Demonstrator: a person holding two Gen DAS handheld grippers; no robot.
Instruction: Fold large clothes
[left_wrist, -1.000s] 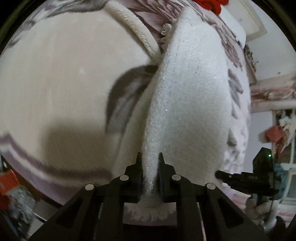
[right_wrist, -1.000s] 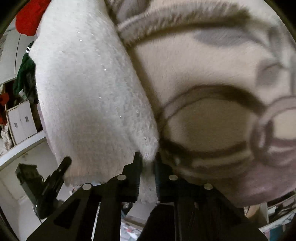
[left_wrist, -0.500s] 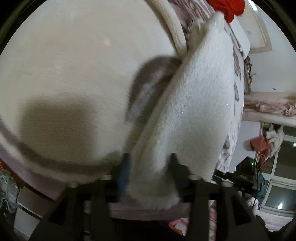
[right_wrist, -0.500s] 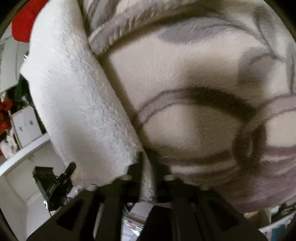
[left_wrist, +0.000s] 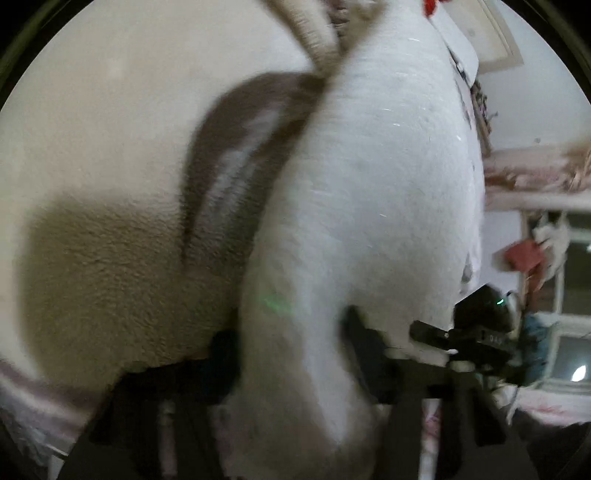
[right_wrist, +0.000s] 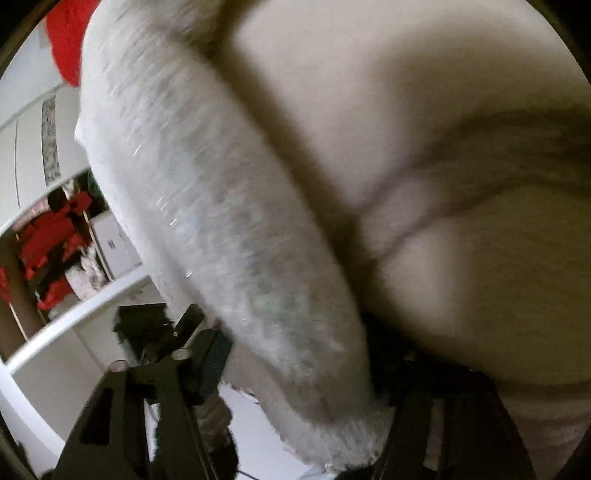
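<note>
A fluffy white garment (left_wrist: 369, 192) lies across a cream blanket with grey-purple swirls (left_wrist: 92, 147). My left gripper (left_wrist: 291, 343) is open, its jaws spread wide with the garment's near edge lying loose between them. In the right wrist view the same white garment (right_wrist: 207, 206) runs from top left down to the bottom middle. My right gripper (right_wrist: 295, 354) is open too, its fingers (right_wrist: 216, 354) far apart on either side of the garment's hem. Both views are blurred by motion.
The blanket (right_wrist: 461, 184) covers a bed and fills most of both views. A red cloth (right_wrist: 66, 40) lies beyond the garment. Shelves with red items (right_wrist: 48, 236) stand at the left. A window (left_wrist: 569, 332) and clutter are at the right.
Both grippers were shut on the white garment's edge a second ago. Both have opened wide and let it go. The left opened first; both cameras have shifted and are blurred.
</note>
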